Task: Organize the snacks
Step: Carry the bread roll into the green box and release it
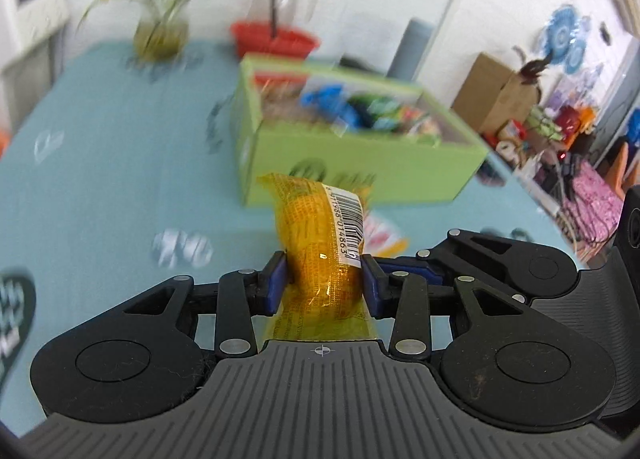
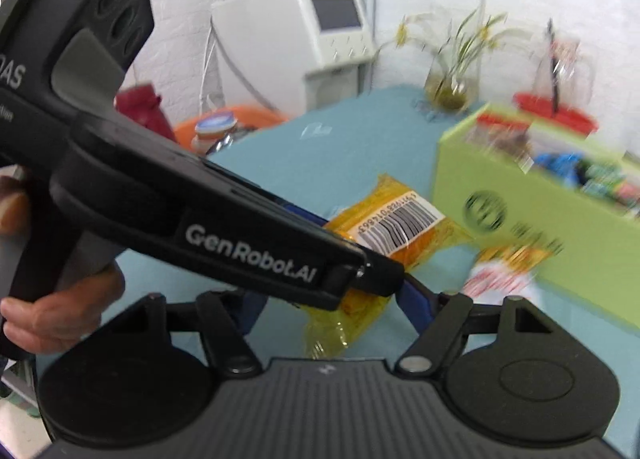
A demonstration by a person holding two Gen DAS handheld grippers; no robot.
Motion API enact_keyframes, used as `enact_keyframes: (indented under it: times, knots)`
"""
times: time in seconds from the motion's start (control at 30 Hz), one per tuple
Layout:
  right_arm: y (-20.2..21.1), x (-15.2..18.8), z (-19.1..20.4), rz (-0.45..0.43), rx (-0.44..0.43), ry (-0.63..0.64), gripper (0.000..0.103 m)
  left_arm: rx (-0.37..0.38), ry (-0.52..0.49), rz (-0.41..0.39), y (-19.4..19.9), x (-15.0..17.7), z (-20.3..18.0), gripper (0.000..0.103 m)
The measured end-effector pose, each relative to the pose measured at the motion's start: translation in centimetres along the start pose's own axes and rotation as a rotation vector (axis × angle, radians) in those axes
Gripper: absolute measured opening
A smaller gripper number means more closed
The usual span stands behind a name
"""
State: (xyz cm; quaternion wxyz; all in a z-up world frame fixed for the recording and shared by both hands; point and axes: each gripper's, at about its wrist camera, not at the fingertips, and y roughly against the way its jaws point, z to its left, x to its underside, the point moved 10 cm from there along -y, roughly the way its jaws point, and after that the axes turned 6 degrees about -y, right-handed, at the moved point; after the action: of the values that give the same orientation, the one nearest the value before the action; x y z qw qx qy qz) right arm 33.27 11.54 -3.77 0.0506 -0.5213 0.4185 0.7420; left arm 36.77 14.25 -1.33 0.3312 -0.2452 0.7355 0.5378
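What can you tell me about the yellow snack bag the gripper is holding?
The yellow snack bag is a shiny, crinkly plastic packet with small printed writing and a white barcode label on it. It is off the blue tablecloth, squeezed round its middle by the left gripper, whose blue pads press both sides. Its far end points toward the green box of snacks.

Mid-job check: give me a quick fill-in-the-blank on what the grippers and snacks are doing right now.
1. The left gripper is shut on a ____ snack packet with a barcode label.
2. The box that already holds snacks is ____ in colour.
3. The tablecloth under the box is ____.
4. In the right wrist view, a red-and-white packet lies on the table in front of the ____.

Missing words: yellow; green; blue; box
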Motion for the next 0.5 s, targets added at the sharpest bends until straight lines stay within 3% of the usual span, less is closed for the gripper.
enact_keyframes:
  times: [0.13,0.27,0.43,0.5]
  knots:
    - [1.0,-5.3,-4.5,-0.061,0.075,0.012,0.078,0.006,-0.073,-0.077,-1.0,-6.9,-2.1,0.016]
    - [-1.4,-8.4,-9.9,-0.026,0.130,-0.010,0.078,0.016,-0.072,-0.075,-5.8,-12.1,-2.1,0.016]
    - [-6.7,-7.8,-15.2,0.075,0.129,-0.086,0.076,-0.025,-0.031,0.007,-13.6,-13.1,0.4,0.021]
    - [-8.0,-6.8,-15.8,0.094,0.111,-0.096,0.077,-0.060,-0.037,0.027,-15.3,-12.3,1.3,0.036]
